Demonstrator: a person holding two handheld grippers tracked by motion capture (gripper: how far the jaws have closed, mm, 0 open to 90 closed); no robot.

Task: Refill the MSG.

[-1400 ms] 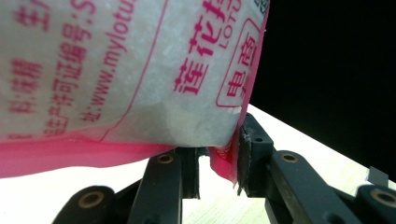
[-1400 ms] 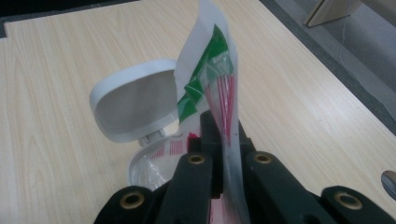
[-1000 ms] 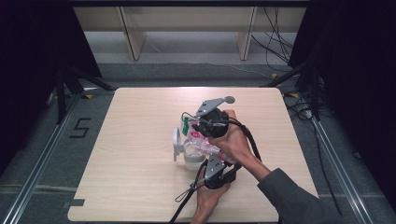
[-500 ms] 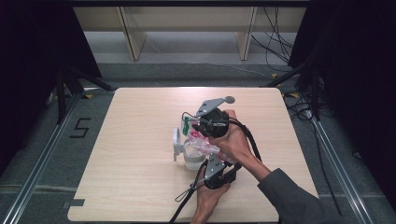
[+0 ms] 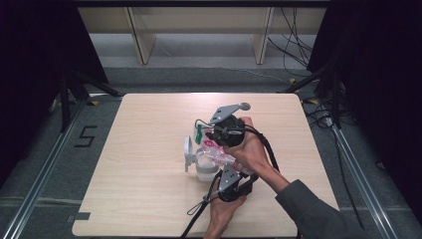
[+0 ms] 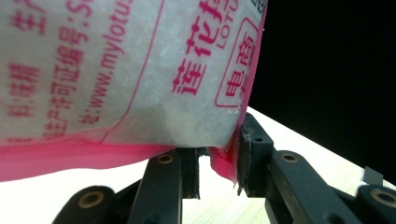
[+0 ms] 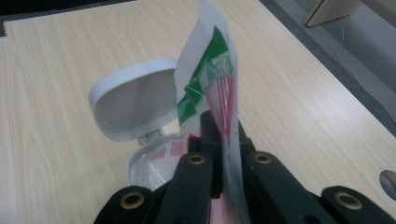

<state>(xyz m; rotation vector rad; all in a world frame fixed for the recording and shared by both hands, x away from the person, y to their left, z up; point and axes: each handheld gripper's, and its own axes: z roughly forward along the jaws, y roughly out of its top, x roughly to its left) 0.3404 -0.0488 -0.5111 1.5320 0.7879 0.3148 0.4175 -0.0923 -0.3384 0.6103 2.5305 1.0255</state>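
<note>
Light wooden table (image 5: 139,199), grey floor, metal rails, wooden shelf legs

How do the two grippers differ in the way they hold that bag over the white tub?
The left gripper pinches the pink bottom seam of the bag, jaws slightly parted; the right gripper is clamped flat on the thin green-printed top. In the high view the left gripper sits nearer the person, the right one farther. Both grip the same bag above the tub.

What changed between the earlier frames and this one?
Nothing visibly changed. The left claw and the right claw each stay clamped on the pink-printed plastic bag, held over the open white container with its hinged lid up. Both hands kept still.
</note>
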